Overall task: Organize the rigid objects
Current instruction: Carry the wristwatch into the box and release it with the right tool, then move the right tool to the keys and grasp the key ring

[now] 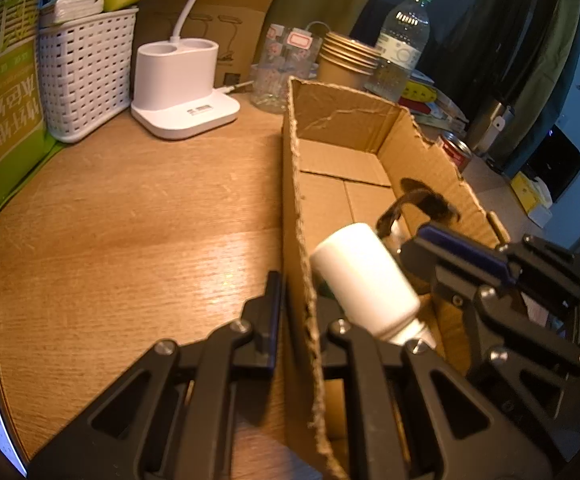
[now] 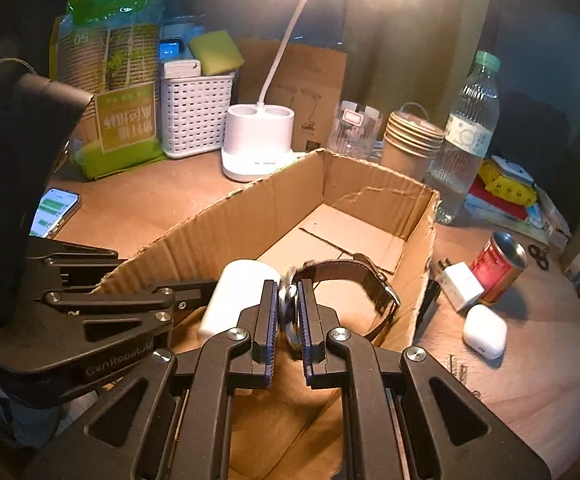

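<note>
An open cardboard box [image 1: 354, 120] [image 2: 370, 184] stands on the wooden desk. My left gripper [image 1: 300, 296] [image 2: 185, 288] is shut on the box's near left wall, one finger outside and one inside. A white plastic bottle [image 1: 366, 280] [image 2: 237, 296] lies tilted in the box's near end. My right gripper [image 2: 287, 286] [image 1: 462, 248] is shut on a wristwatch [image 2: 290, 308], pinched at its case over the box's near end. The watch's dark strap [image 2: 354, 270] [image 1: 410, 200] loops out ahead of the fingers.
Right of the box lie a white earbud case [image 2: 484, 330], a white plug [image 2: 460, 284], a red can [image 2: 498, 266] and small screws [image 2: 456, 364]. Behind stand a water bottle [image 2: 466, 136], paper cups [image 2: 410, 136], a lamp base [image 2: 257, 136] and a basket [image 2: 195, 116]. A phone [image 2: 55, 210] lies left.
</note>
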Demonstrator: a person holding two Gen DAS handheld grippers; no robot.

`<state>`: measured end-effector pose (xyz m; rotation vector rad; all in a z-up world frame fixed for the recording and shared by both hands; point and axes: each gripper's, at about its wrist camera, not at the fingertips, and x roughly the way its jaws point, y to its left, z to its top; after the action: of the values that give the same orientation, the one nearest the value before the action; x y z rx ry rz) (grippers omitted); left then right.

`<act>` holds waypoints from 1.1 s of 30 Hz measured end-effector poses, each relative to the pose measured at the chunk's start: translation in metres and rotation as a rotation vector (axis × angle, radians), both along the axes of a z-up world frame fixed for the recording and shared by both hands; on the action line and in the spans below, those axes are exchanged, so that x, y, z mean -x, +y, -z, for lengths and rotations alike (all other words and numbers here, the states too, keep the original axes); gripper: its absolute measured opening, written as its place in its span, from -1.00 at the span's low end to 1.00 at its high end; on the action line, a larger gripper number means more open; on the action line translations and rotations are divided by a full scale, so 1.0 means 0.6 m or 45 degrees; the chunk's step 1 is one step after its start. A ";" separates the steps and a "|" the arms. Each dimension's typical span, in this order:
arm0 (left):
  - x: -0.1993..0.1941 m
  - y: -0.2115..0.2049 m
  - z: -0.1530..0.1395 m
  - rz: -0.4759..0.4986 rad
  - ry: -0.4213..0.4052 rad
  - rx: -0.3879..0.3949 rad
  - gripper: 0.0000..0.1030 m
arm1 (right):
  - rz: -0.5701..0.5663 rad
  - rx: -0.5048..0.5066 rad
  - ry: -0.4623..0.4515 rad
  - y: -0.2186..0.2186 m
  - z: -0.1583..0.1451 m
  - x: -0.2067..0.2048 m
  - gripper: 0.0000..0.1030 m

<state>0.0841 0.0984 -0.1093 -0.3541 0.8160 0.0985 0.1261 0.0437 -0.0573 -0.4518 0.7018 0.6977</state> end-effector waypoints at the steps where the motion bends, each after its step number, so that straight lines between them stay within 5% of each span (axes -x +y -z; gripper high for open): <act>1: 0.000 0.000 0.000 -0.001 0.001 0.001 -0.82 | 0.000 0.000 -0.001 -0.001 -0.001 0.001 -0.78; 11: 0.000 0.003 0.000 0.000 0.001 0.001 -0.82 | 0.008 -0.066 0.018 -0.017 -0.016 0.009 -0.76; 22: 0.000 0.002 0.001 -0.001 0.003 -0.003 -0.82 | 0.097 -0.156 -0.028 -0.070 -0.059 0.012 -0.57; 24: 0.000 0.002 0.001 -0.002 0.003 -0.001 -0.82 | 0.114 -0.167 -0.023 -0.081 -0.062 0.006 -0.39; 33: 0.000 0.002 0.001 -0.001 0.004 -0.001 -0.82 | 0.234 -0.231 -0.037 -0.140 -0.075 -0.013 -0.35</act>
<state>0.0839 0.0997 -0.1098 -0.3538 0.8189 0.1002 0.1340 -0.0403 -0.0125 -0.2271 0.6376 0.5744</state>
